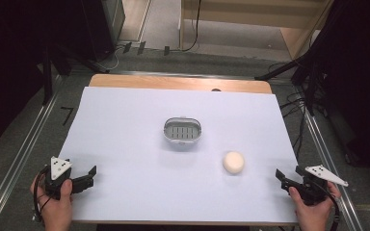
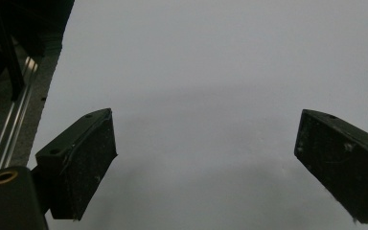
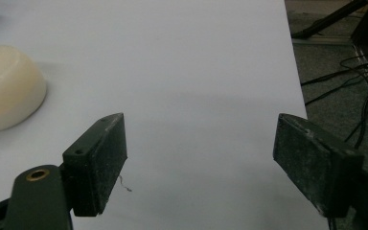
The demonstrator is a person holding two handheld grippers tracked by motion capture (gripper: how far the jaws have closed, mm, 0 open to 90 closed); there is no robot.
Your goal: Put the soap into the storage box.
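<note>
A small grey oval basket [image 1: 182, 131] with a slotted bottom stands at the middle of the white table [image 1: 125, 120]. A cream round lump [image 1: 233, 162] lies to its front right, and shows again as the cream lump [image 3: 5, 88] at the left edge of the right gripper view. My left gripper [image 1: 90, 176] rests at the table's front left corner, jaws open over bare white surface [image 2: 205, 124]. At the front right edge my right gripper [image 1: 288, 172] is held with its jaws open and nothing between them [image 3: 201, 124]. The lump lies a short way to its left.
The table's right edge [image 3: 294, 72] runs close beside the right gripper, with grey floor and black cables [image 3: 345, 76] beyond it. Metal rails [image 1: 24, 149] flank the table on both sides. Dark stand legs [image 1: 289, 67] reach in at the far right corner.
</note>
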